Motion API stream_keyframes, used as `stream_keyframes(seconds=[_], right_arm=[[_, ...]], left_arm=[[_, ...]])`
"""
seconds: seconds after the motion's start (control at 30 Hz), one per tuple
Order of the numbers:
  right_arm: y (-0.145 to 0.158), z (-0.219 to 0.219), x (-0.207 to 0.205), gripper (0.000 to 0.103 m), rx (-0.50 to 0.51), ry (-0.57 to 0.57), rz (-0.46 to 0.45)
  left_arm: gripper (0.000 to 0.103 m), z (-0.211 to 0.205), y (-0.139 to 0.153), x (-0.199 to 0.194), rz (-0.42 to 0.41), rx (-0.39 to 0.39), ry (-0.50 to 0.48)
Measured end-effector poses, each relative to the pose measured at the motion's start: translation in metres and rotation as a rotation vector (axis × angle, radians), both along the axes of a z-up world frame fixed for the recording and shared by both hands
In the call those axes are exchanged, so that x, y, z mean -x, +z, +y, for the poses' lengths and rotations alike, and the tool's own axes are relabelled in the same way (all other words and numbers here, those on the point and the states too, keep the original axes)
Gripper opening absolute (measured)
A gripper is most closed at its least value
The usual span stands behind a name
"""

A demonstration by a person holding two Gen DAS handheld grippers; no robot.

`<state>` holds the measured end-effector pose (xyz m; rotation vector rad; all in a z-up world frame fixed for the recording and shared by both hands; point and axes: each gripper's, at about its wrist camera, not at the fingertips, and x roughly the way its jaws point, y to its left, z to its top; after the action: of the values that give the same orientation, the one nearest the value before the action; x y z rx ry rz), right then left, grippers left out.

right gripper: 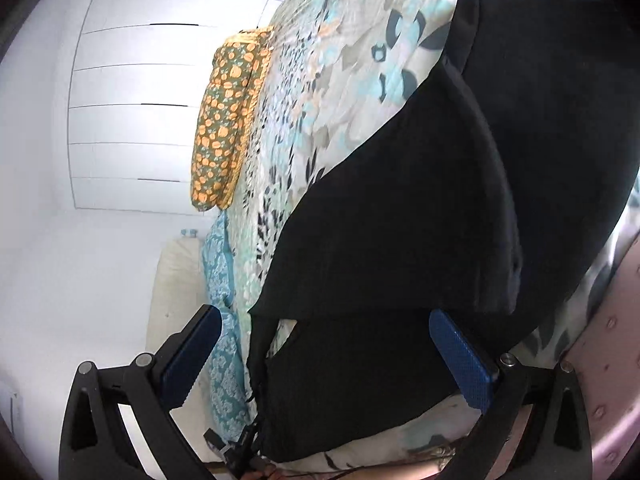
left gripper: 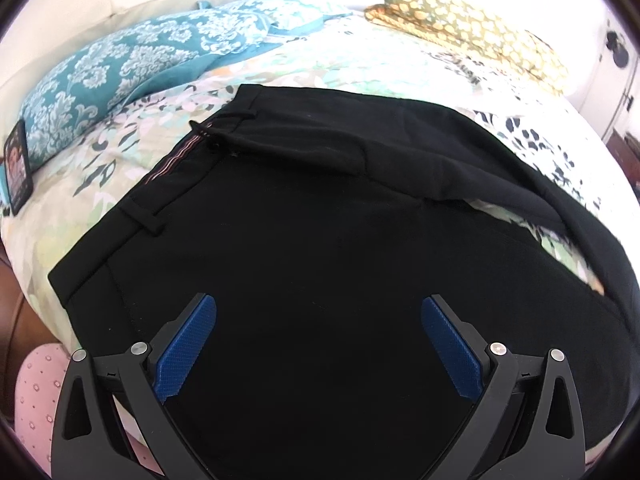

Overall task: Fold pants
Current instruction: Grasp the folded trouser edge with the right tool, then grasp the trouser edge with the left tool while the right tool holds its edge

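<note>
Floral bedding (left gripper: 100, 184) is lying under black pants (left gripper: 320, 240), which are spreading flat, waistband left, ahead of the left gripper (left gripper: 319, 344), jaws gaping empty; the right gripper (right gripper: 325, 356) is hovering spread wide over a folded leg.

Black pants (left gripper: 320, 208), floral bedspread (left gripper: 100, 184), teal damask pillow (left gripper: 120, 64)

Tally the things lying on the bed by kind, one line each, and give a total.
Black pants: 1
Teal floral pillow: 1
Folded orange-and-green patterned cloth: 1
Phone: 1
Total: 4
</note>
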<state>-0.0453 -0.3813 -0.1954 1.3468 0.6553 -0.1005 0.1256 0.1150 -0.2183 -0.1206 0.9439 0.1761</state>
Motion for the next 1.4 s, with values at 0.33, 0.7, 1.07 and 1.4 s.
stream_keyframes(seconds=[0.33, 0.7, 1.07, 1.4], right_arm=[[-0.004, -0.012, 0.007, 0.08, 0.088, -0.16, 0.088], [0.011, -0.027, 0.017, 0.014, 0.178, -0.129, 0.122], [0.181, 0.019, 0.005, 0.013, 0.373, 0.178, -0.253], [0.249, 0.059, 0.055, 0.011, 0.445, 0.363, -0.46]], left_arm=[[0.103, -0.014, -0.005, 0.001, 0.027, -0.066, -0.047], [0.103, -0.023, -0.006, -0.009, 0.087, -0.041, -0.094], [0.102, 0.018, 0.033, -0.13, 0.121, 0.505, -0.009], [0.102, -0.015, 0.022, -0.208, 0.223, 0.543, -0.031]])
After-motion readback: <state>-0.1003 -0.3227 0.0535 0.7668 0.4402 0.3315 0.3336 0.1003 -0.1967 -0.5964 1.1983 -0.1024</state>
